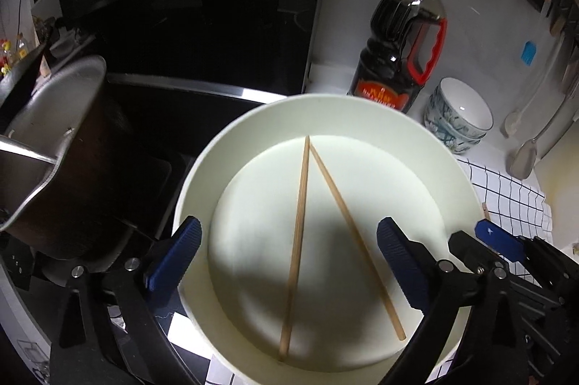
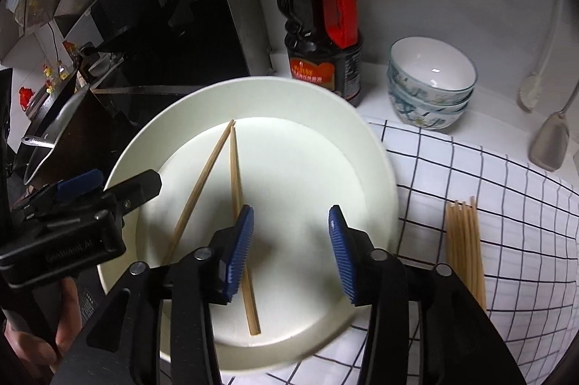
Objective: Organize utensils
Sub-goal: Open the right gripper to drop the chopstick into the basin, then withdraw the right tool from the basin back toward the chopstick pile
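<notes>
A big white bowl (image 1: 325,117) sits in the middle, and everything else is told from it. Two wooden chopsticks (image 1: 298,240) lie inside the bowl on its flat bottom. Their far tips almost meet, and their near ends are spread apart like a letter V turned upside down.

The left gripper (image 1: 289,262) hangs over the near side of the bowl. Its two blue fingers (image 1: 177,251) are wide apart and hold nothing. One finger is by the bowl's left wall and the other is over the bowl's right side.

The right gripper (image 2: 291,251) also hangs over the bowl, near its front edge. Its blue fingers (image 2: 240,251) are spread apart and empty. One chopstick (image 2: 240,225) runs under the left finger, but whether the finger touches it cannot be told.

Right of the bowl, a white cloth with black lines (image 2: 488,189) covers the counter. A bunch of more chopsticks (image 2: 465,247) lies on that cloth, well apart from the bowl.

Behind the bowl stands a dark sauce bottle (image 2: 318,22) with a red cap and a red handle. Beside the bottle, to the right, small painted bowls (image 2: 430,84) are stacked. Left of the big bowl is a metal pot (image 1: 54,149).
</notes>
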### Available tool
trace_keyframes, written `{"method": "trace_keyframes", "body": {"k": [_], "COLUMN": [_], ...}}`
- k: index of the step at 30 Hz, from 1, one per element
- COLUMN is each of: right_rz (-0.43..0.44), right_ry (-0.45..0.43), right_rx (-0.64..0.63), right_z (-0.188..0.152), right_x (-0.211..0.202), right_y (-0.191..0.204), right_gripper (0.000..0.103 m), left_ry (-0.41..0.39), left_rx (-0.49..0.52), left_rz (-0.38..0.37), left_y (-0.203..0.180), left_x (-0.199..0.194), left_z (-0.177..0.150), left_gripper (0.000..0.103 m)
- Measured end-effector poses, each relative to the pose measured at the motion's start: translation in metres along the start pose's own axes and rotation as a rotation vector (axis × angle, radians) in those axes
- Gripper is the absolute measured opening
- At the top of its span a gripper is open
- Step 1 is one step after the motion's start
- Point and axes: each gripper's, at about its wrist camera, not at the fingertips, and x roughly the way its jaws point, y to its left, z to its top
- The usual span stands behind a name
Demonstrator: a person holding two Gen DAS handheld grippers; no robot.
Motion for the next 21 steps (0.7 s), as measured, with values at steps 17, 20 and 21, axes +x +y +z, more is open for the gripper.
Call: {"method": "trace_keyframes", "body": {"k": [17, 20, 21], "right_rz": [-0.009, -0.009, -0.009], "right_ry": [-0.076, -0.086, -0.089], "right_rx": [0.021, 0.018, 0.017], "right_z": [-0.009, -0.010, -0.010], "right_x": [-0.031, -0.034, -0.036], "right_y": [-0.002, -0.001, -0.001], "right_gripper": [0.056, 0.059, 0.059], "left_ry": [-0.013, -0.012, -0.009], "left_rx": [-0.058, -0.077, -0.074], "left_rz": [-0.005, 0.015, 0.023], "left_y": [0.003, 0.005, 0.004], "left_x": [-0.026, -0.025, -0.025], "left_z": [0.003, 0.002, 0.002], "left_gripper": [0.097, 0.097, 0.097]}}
